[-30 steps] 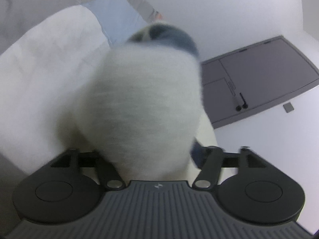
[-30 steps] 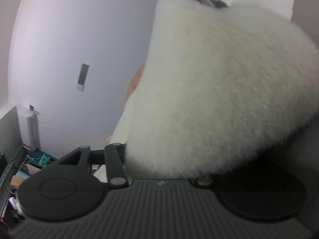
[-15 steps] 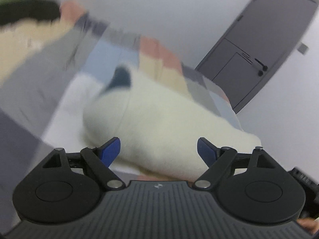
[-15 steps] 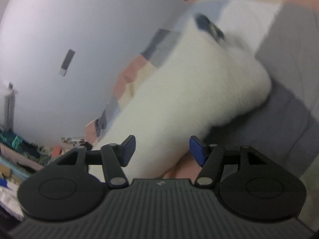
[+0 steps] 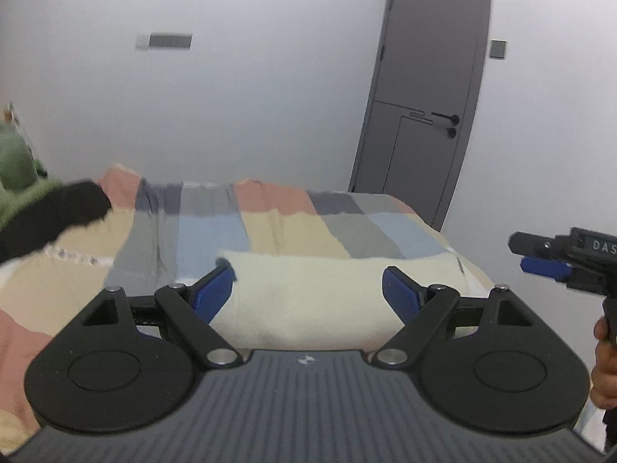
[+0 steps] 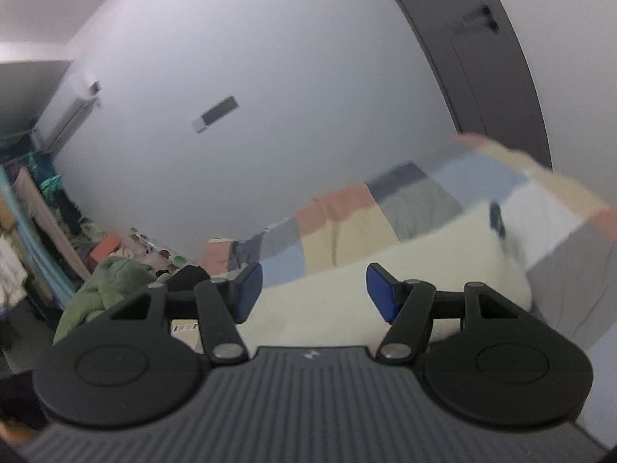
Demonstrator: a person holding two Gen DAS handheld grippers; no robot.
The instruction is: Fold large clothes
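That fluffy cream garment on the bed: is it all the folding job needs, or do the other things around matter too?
Part of the job:
- fluffy cream garment, lying folded on the bed
- left gripper, fingers open, nothing held
- right gripper, fingers open, nothing held

Just lying about:
- patchwork bedspread
- green garment
- black garment
- grey door

Bed [image 5: 347, 227] with patchwork cover, folded cream fleece garment [image 5: 320, 293] on it
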